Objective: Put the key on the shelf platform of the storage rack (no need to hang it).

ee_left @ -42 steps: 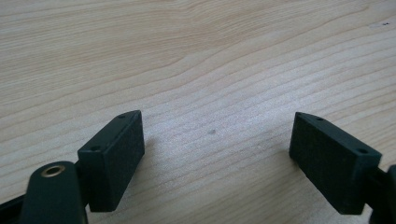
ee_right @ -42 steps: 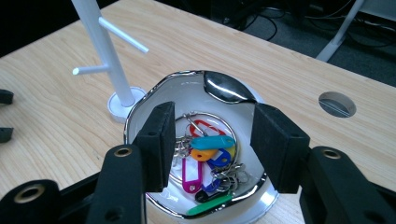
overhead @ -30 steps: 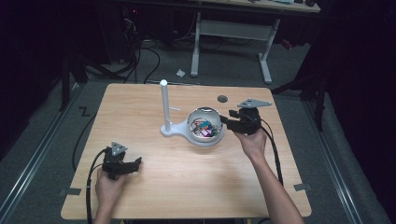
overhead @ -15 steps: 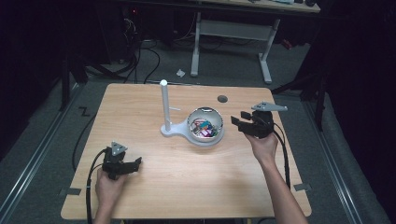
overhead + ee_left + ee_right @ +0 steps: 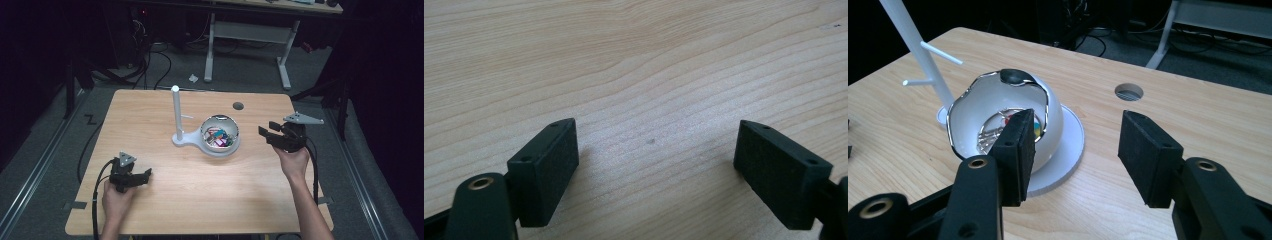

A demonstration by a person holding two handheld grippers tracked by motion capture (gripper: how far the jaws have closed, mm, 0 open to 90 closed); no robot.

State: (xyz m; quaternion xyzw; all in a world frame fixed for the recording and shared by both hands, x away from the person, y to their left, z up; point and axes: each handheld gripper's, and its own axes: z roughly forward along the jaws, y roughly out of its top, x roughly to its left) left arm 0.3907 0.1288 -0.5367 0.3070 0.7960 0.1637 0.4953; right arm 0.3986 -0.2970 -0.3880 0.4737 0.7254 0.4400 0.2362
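**Both hand-held grippers empty beside the bowl**

The right hand-held gripper (image 5: 272, 134) is hovering at three o'clock of the white bowl (image 5: 220, 137), jaws gaping, gripping nothing; the left hand-held gripper (image 5: 142, 176) is sitting released on the worktop (image 5: 200, 200) at seven o'clock; a white peg stand (image 5: 176, 115) is rising at the bowl's ten o'clock; the bowl's colourful contents are hard to identify.

surface: light wooden table (image 5: 200, 200) with a round cable hole (image 5: 238, 106) near its far edge | on it: white round bowl on a white base with an upright peg post (image 5: 219, 136), between the grippers, nearer the right gripper (image 5: 265, 134) | left gripper (image 5: 145, 175) rests on the table, near corner
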